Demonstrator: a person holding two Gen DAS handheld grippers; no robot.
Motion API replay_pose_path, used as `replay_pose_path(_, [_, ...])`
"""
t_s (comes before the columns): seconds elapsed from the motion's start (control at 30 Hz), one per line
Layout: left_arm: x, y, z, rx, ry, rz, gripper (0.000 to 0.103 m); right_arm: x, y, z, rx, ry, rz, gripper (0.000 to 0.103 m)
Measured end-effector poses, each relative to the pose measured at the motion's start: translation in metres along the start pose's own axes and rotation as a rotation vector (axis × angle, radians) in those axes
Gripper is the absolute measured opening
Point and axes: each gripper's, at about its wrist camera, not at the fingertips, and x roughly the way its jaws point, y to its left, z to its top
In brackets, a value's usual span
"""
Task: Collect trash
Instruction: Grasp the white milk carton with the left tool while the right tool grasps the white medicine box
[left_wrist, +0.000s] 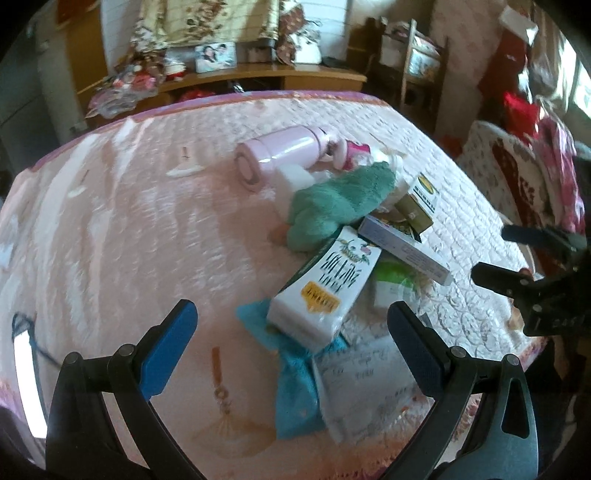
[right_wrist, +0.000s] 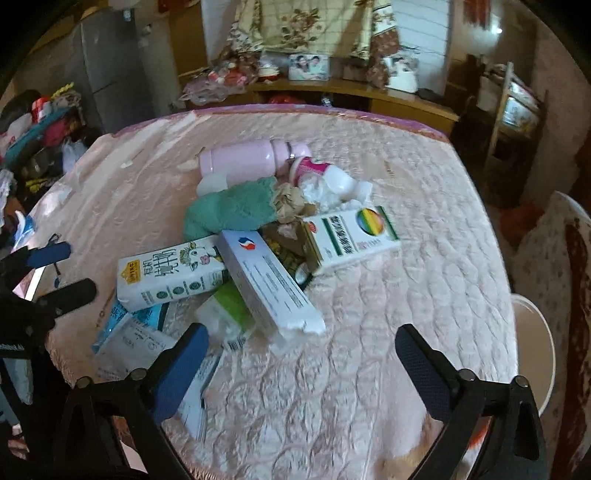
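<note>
A pile of trash lies on a round table with a pink quilted cloth (left_wrist: 110, 229) (right_wrist: 406, 295). It holds a white milk carton (left_wrist: 325, 291) (right_wrist: 173, 273), a long white box (left_wrist: 402, 247) (right_wrist: 269, 288), a box with a rainbow disc (right_wrist: 354, 232), a teal cloth (left_wrist: 332, 210) (right_wrist: 229, 210), crumpled paper (right_wrist: 291, 201), a small pink-and-white bottle (left_wrist: 351, 153) (right_wrist: 325, 173) and blue wrappers (left_wrist: 295, 391). A pink flask (left_wrist: 280, 151) (right_wrist: 251, 158) lies behind. My left gripper (left_wrist: 291, 325) is open, just short of the milk carton. My right gripper (right_wrist: 301, 350) is open, near the long box's end.
A white bin rim (right_wrist: 535, 350) stands beside the table at the right. A chair with a patterned cover (left_wrist: 517, 177) is at the right. A wooden shelf (right_wrist: 332, 88) with a photo frame runs along the back wall. Clothes pile up at the left (right_wrist: 40, 125).
</note>
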Motion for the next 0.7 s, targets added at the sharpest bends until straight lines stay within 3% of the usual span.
replay_pose_path(0.33, [0.059,-0.026,0.026,0.193,0.129,0.036,0.102,0.055,-0.020,0.021,-0.032,0.098,0.118,0.089])
replay_pose_path(0.4, [0.068,-0.029,0.028,0.232,0.147,0.042,0.096,0.067,-0.024,0.023,-0.030,0.122,0.149,0.085])
replay_pose_path(0.43, [0.073,-0.030,0.029,0.246,0.160,0.037,0.087,0.073,-0.025,0.023,-0.027,0.134,0.160,0.084])
replay_pose_path(0.57, [0.084,-0.029,0.032,0.235,0.214,-0.038,0.068,0.085,-0.029,0.024,0.013,0.167,0.249,0.065])
replay_pose_path(0.7, [0.086,-0.028,0.031,0.243,0.217,-0.053,0.065,0.095,-0.018,0.023,-0.020,0.183,0.237,0.056])
